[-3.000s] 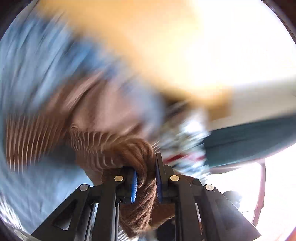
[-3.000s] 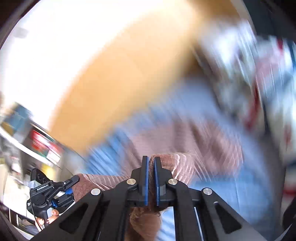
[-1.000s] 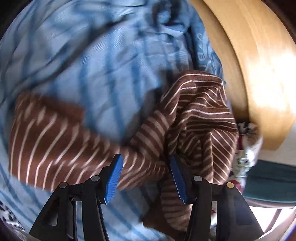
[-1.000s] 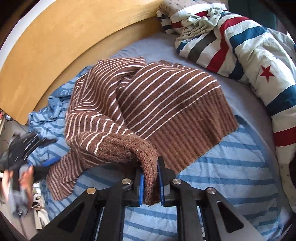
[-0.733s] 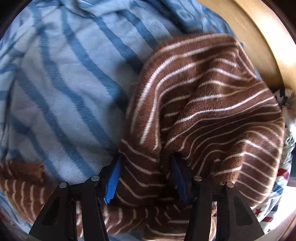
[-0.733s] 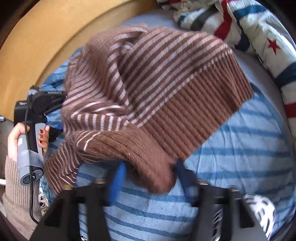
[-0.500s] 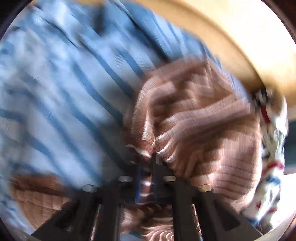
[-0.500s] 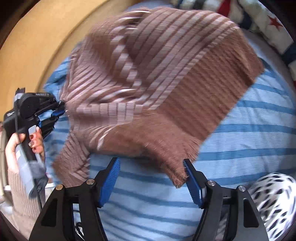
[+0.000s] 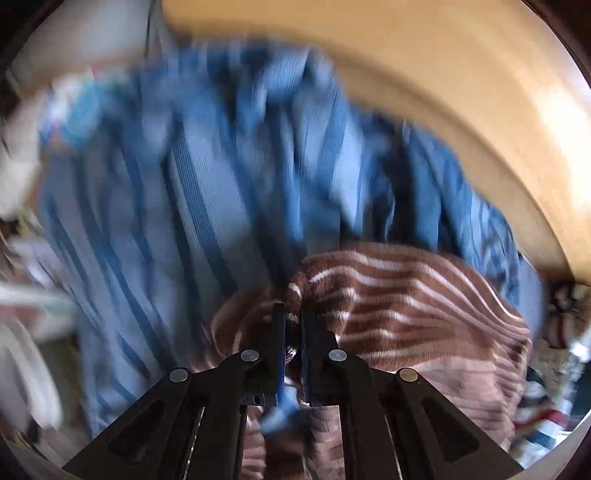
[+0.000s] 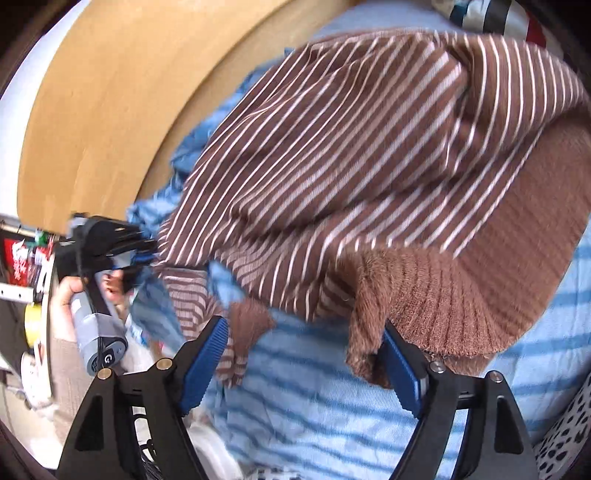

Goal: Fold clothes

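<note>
Sweater (image 10: 351, 166), brown with white stripes, is lying bunched on the blue-striped bedsheet (image 10: 332, 424). Left hand-held gripper (image 9: 293, 321) is clenching a fold of it; right hand-held gripper (image 10: 306, 354) is gaping wide, its hem hanging between the fingers.

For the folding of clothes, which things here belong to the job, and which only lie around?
Belonging to the job:
- brown striped sweater
- left gripper, shut on the sweater
- right gripper, open

Only lying around:
- blue striped sheet
- wooden bed frame
- star-patterned bedding
- spotted cloth
</note>
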